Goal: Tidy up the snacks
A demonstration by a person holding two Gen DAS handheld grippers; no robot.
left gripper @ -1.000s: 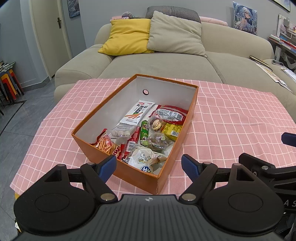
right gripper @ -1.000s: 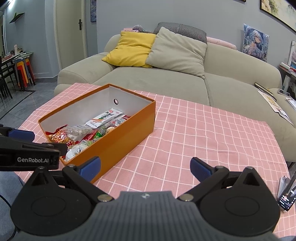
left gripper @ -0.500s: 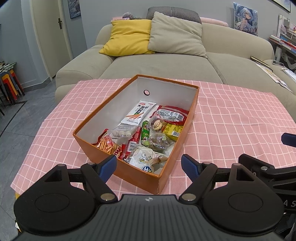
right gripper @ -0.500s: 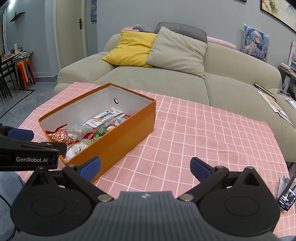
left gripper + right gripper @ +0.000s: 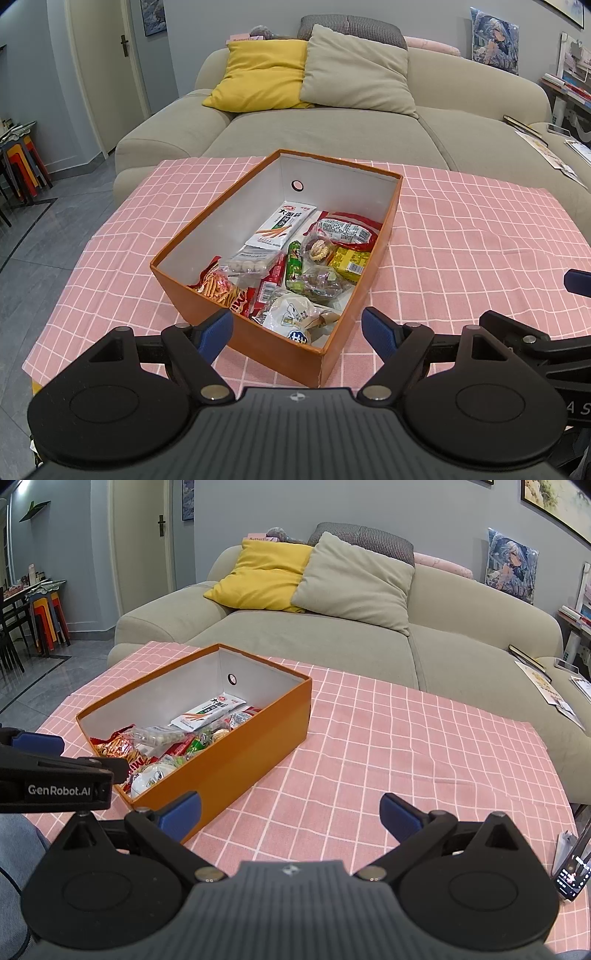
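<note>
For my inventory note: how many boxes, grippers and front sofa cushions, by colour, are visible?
Orange cardboard box: 1
Black two-finger grippers, jaws open: 2 (left gripper, right gripper)
Yellow square fabric cushion: 1
Beige square fabric cushion: 1
Total: 5

Phone (image 5: 574, 871) cut off at right edge; snack labels too small.

Orange box (image 5: 236, 753) of snacks (image 5: 166, 746) on pink checked cloth (image 5: 406, 757), right gripper (image 5: 290, 812) held wide open — nothing gripped, grey sofa (image 5: 332, 642) behind.
</note>
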